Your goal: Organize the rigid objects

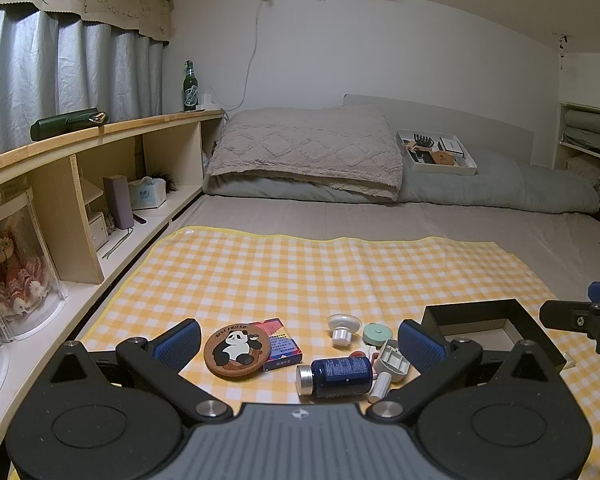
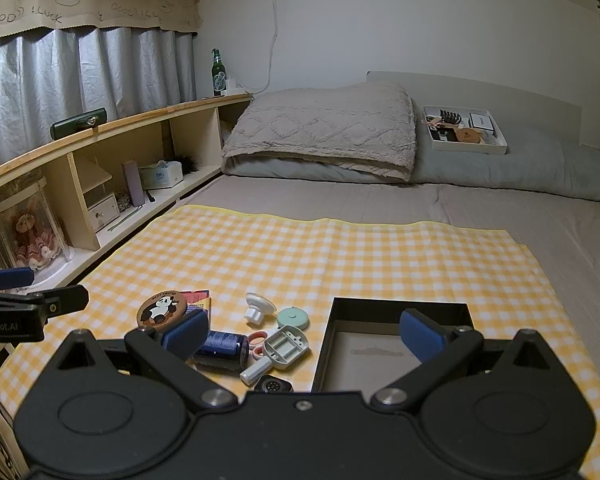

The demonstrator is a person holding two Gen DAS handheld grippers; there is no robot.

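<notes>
Now, through the left wrist view, the left gripper hangs spread wide and empty over the clutter on the checked cloth: panda coaster at ten o'clock, blue bottle lying on its side dead ahead. From the right wrist view, the right gripper is equally wide and empty, the black box bare at one o'clock. Nothing seems sorted yet; next comes closing on one piece, probably the bottle.

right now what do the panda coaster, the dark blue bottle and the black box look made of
Panda coaster: likely cork or wood, matte brown with a printed face. Dark blue bottle: glossy plastic or glass, shiny silver cap. Black box: probably cardboard, thin matte walls, pale lining.
</notes>
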